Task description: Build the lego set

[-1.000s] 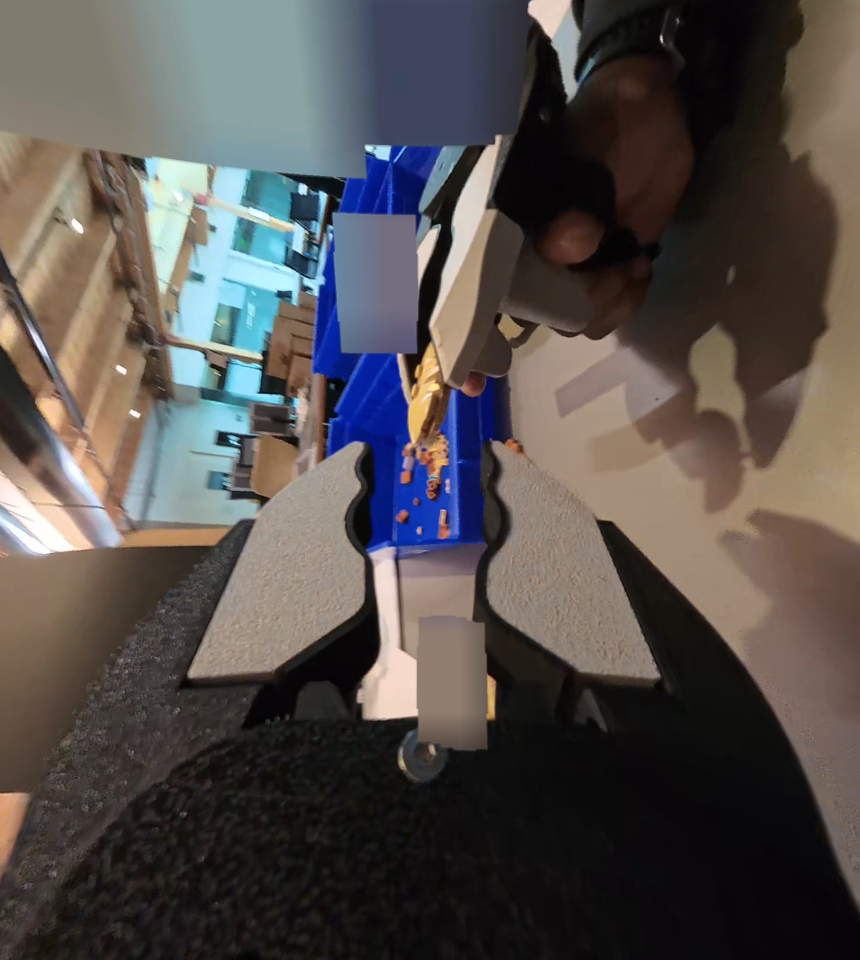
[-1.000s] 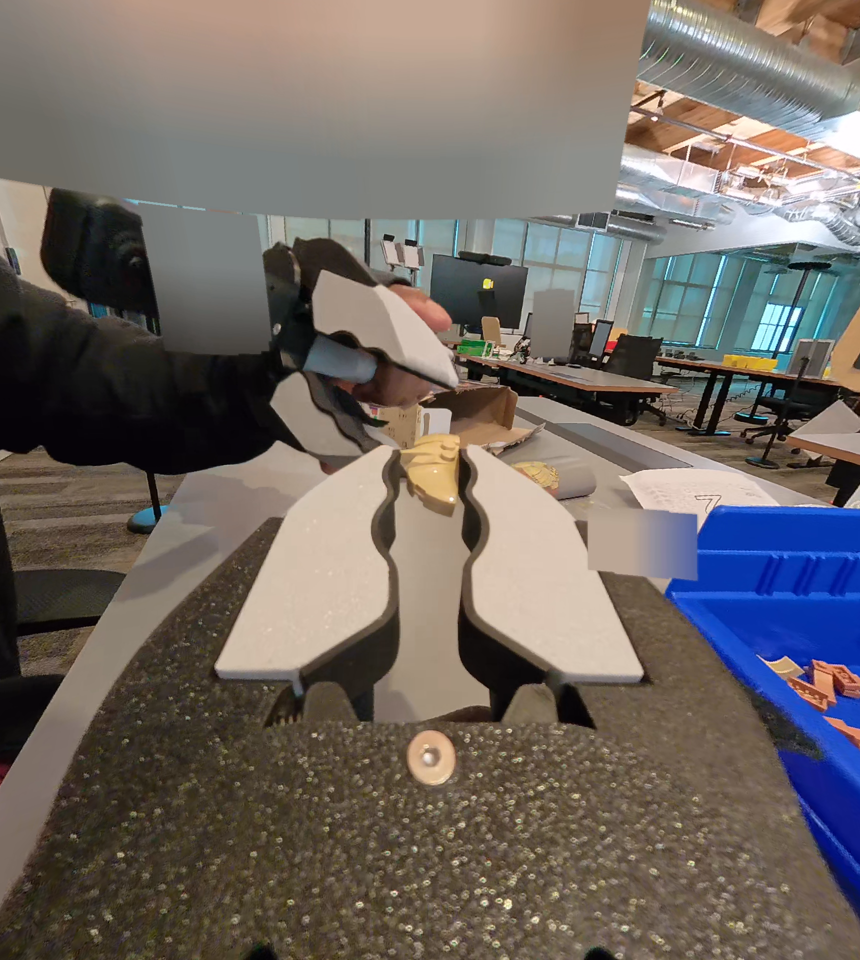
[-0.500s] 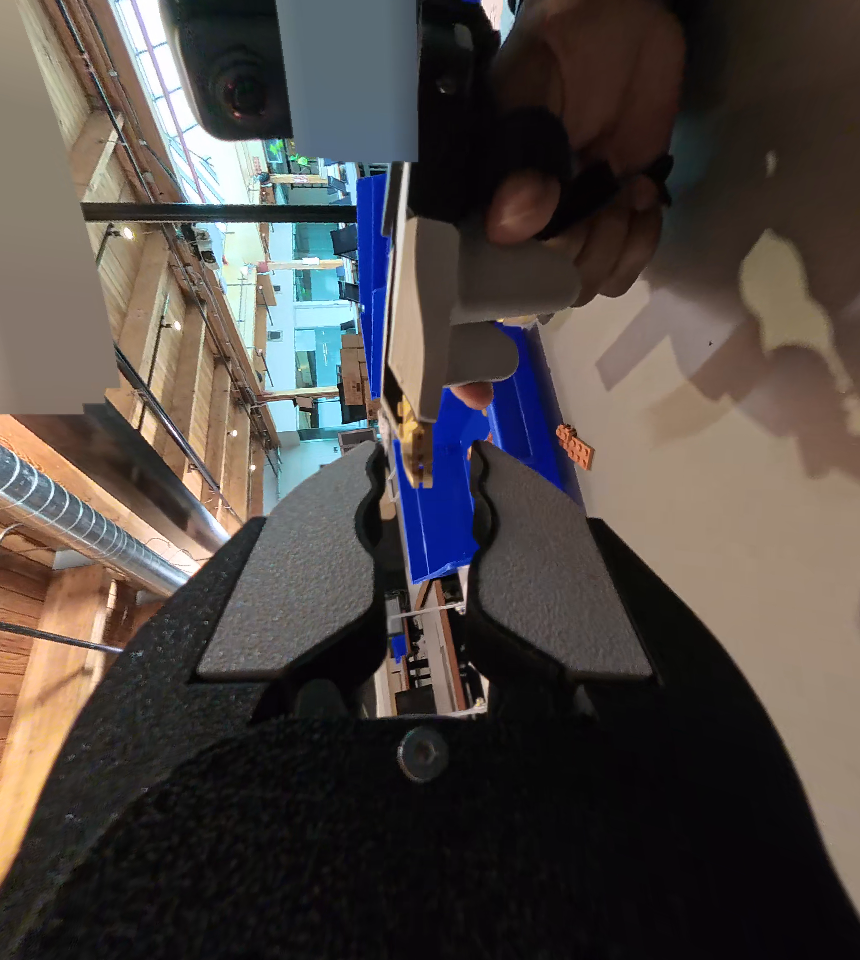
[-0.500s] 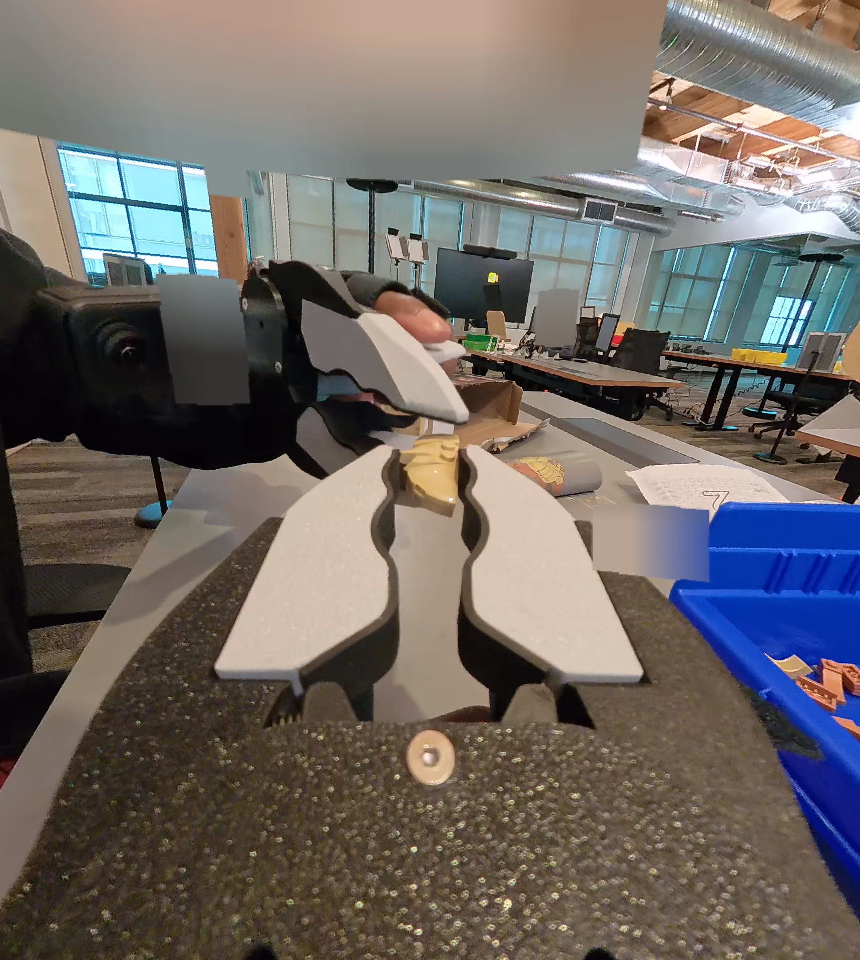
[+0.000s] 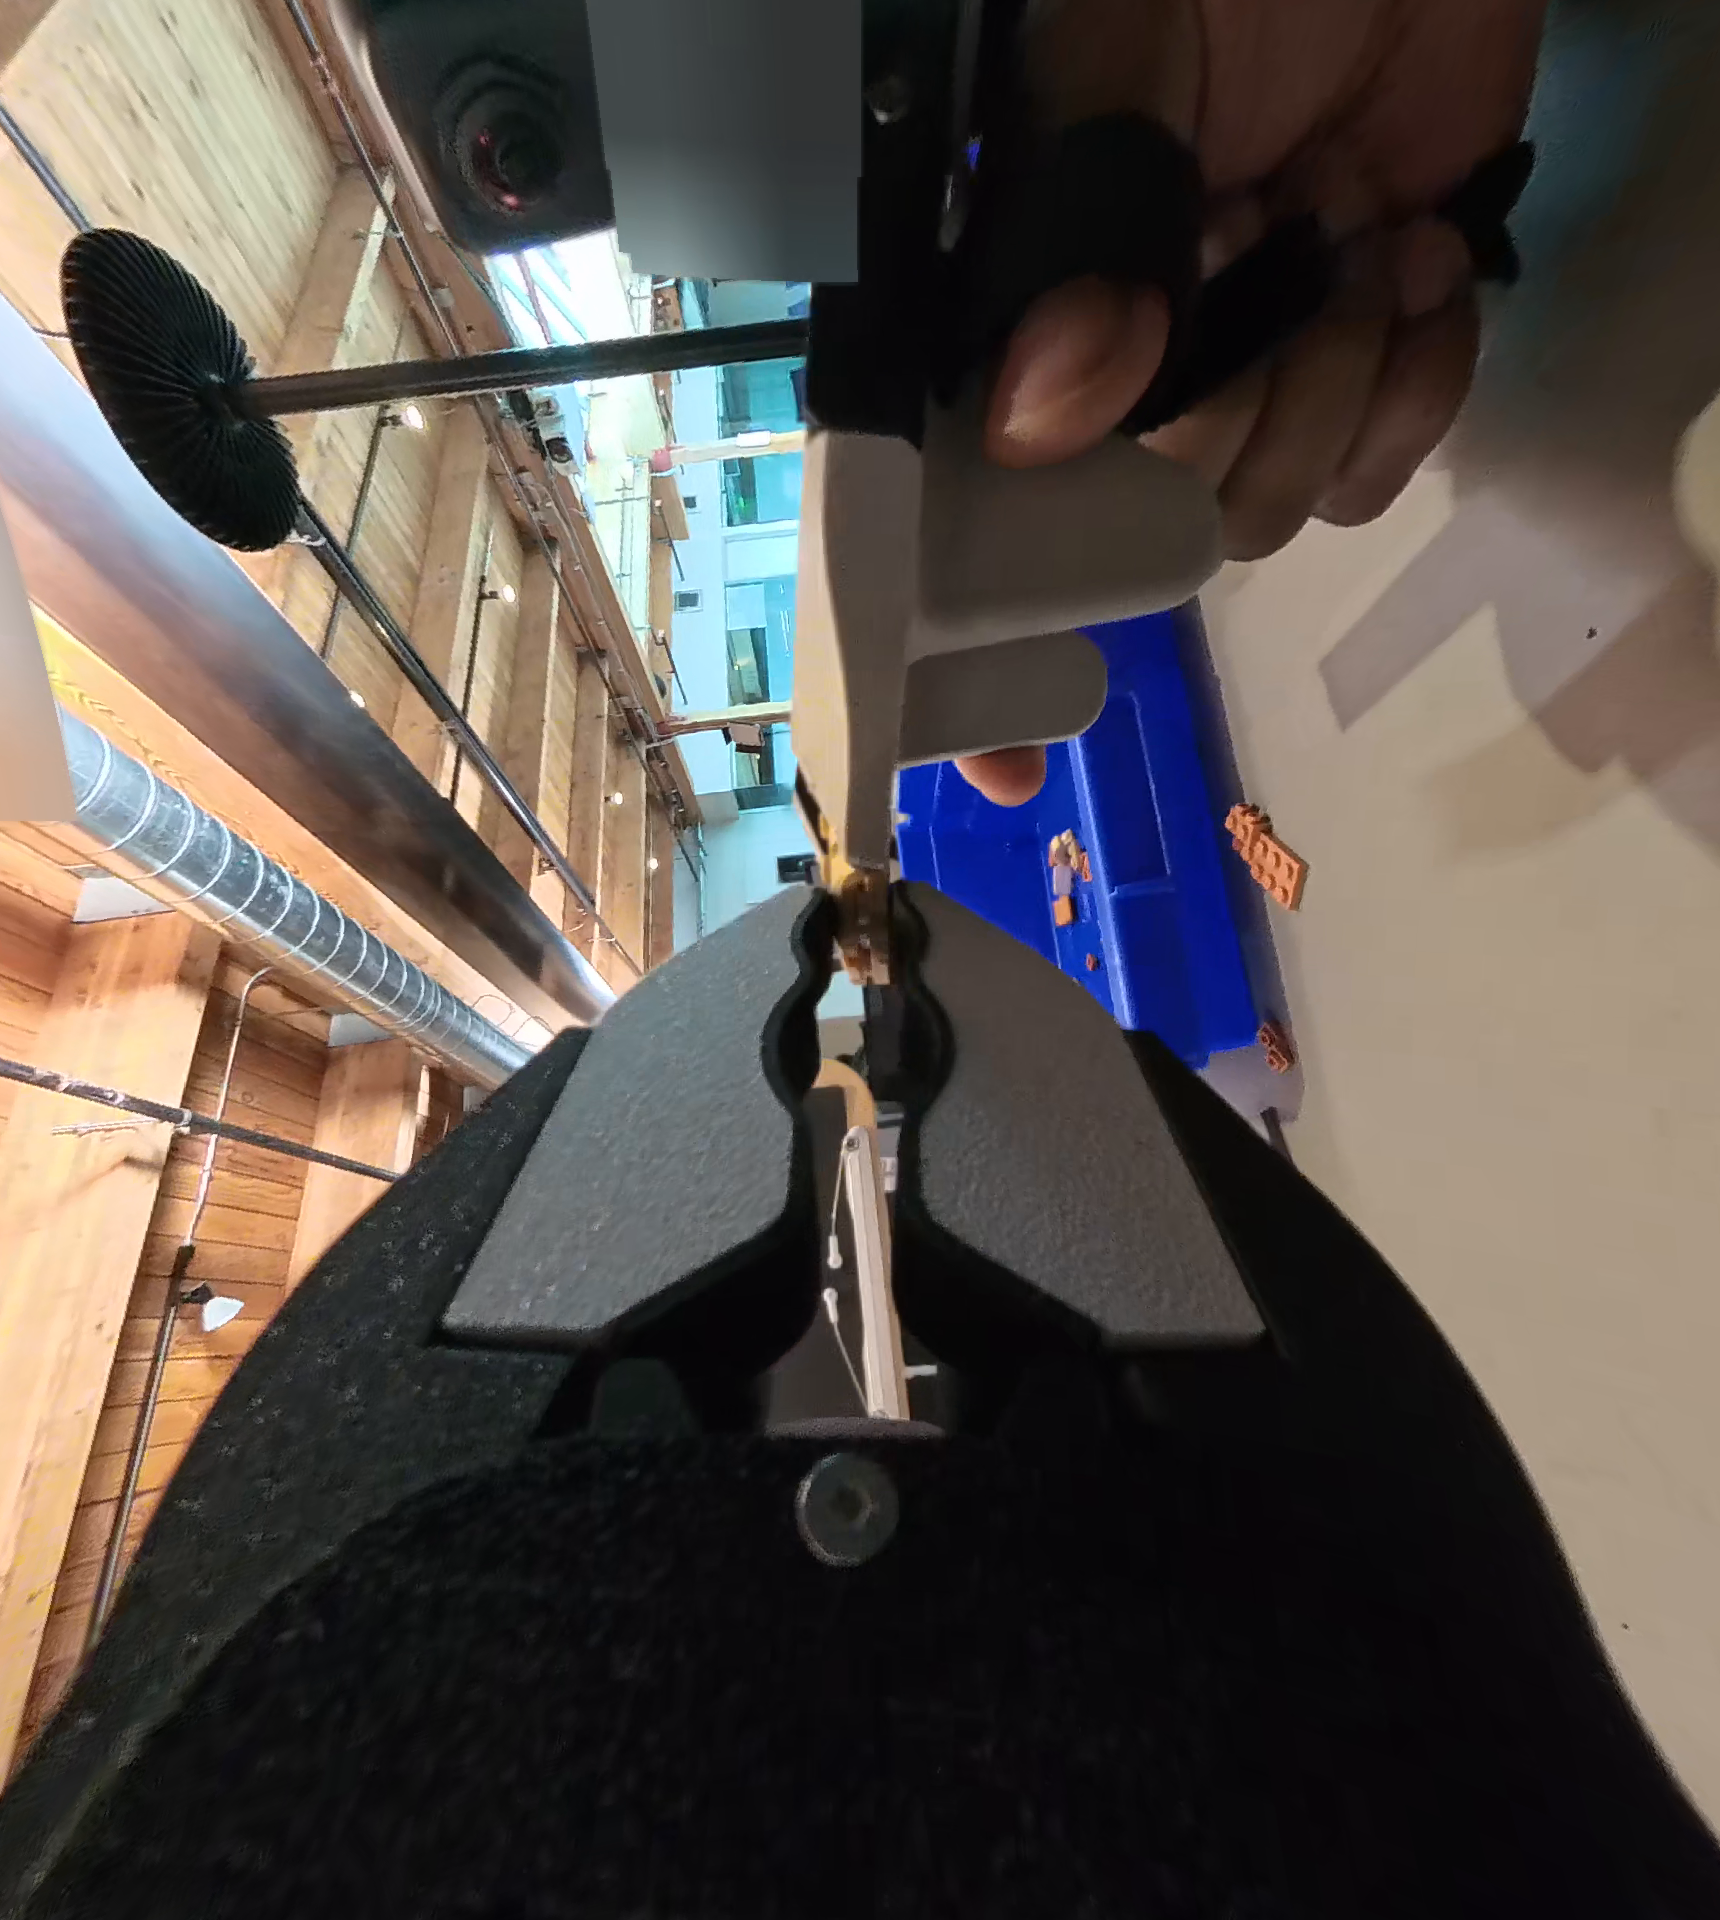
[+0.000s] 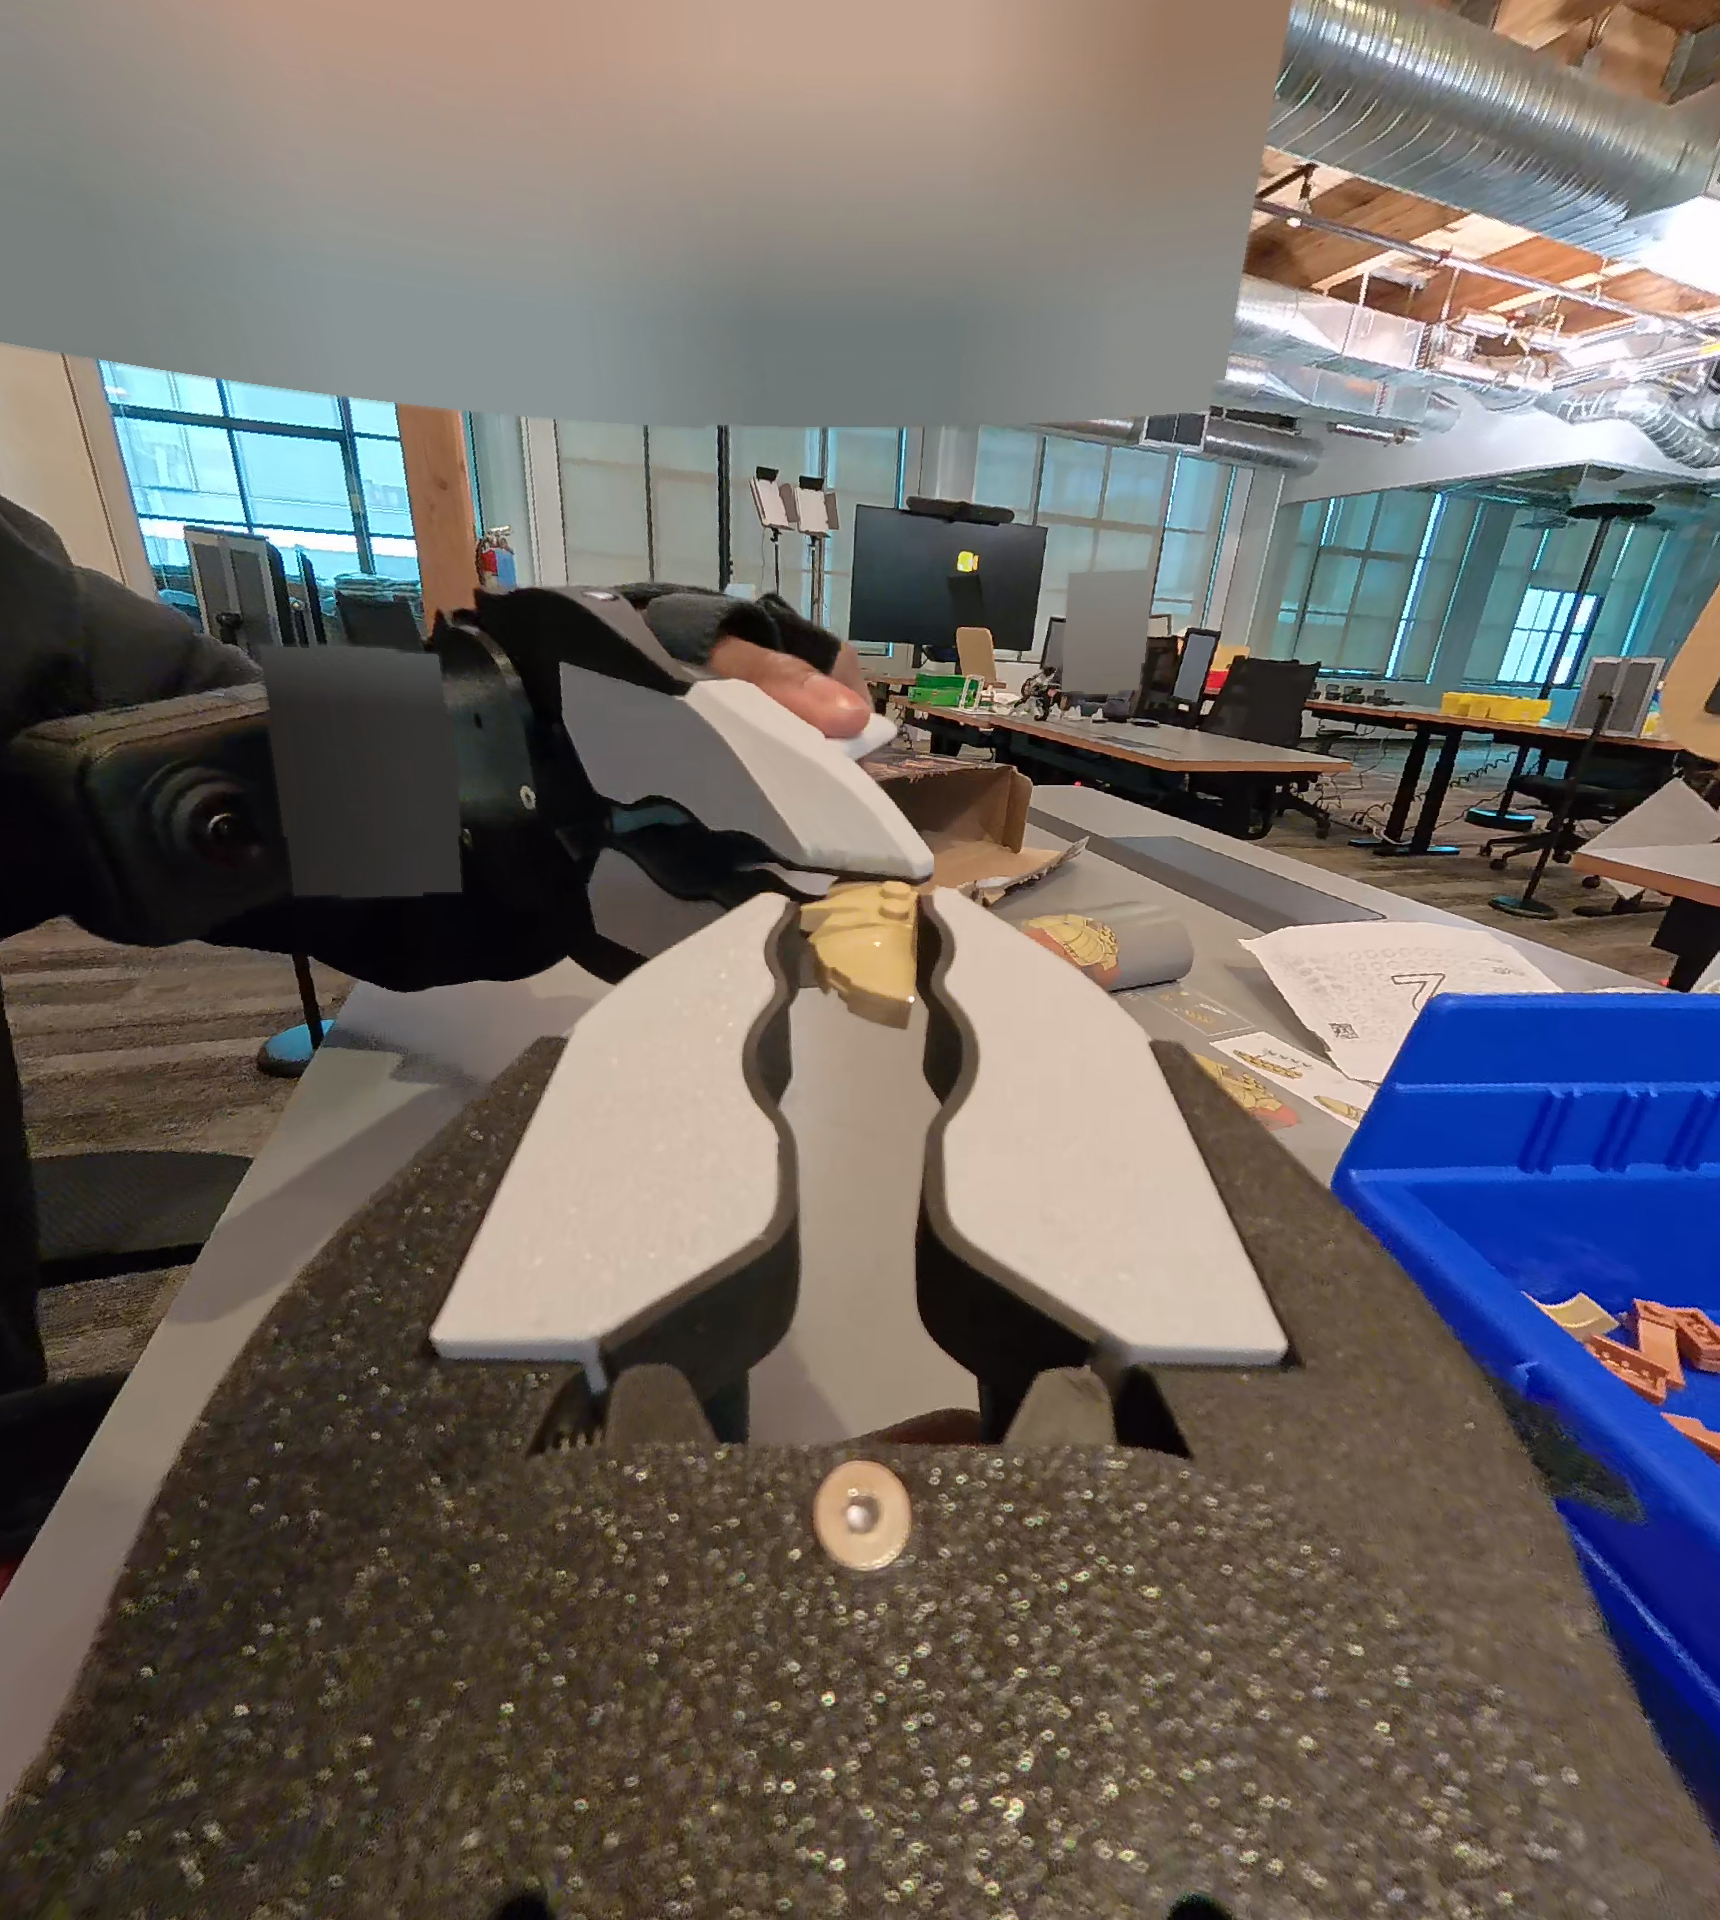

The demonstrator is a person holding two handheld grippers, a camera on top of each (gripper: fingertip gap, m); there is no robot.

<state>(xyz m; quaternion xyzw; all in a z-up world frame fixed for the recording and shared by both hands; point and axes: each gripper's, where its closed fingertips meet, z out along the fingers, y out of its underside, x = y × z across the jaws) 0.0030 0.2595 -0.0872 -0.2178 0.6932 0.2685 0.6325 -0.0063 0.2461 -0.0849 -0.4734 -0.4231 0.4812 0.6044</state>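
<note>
A: Two grippers meeting in mid-air above the table (image 6: 243, 1164)! From the left comes the left gripper (image 6: 835, 878), turned on its side, tips closing around the top edge of the tan piece (image 6: 861, 956).

B: Has it actually bitten?

A: Can't tell. Its own camera shows the fingers narrowed round the piece (image 5: 861, 925), but whether they pinch it is hidden. I'd judge it's lining up to press something on or take the piece over.

B: And the middle?

A: Right gripper (image 6: 856, 961), clenched on that tan piece at the very fingertips, held up as an anvil so the other can work on it. Glossy tan, studs on top, a curved, winglike outline with lighter markings. Looks like several bricks already joined, though the underside is hidden.

B: Further right?

A: Paper sheets (image 6: 1396, 977) on the table, then a blue bin (image 6: 1562, 1143) with loose orange-brown and tan bricks (image 6: 1666, 1351), near enough for the next pick. One orange brick (image 5: 1266, 857) lies outside it.
</note>
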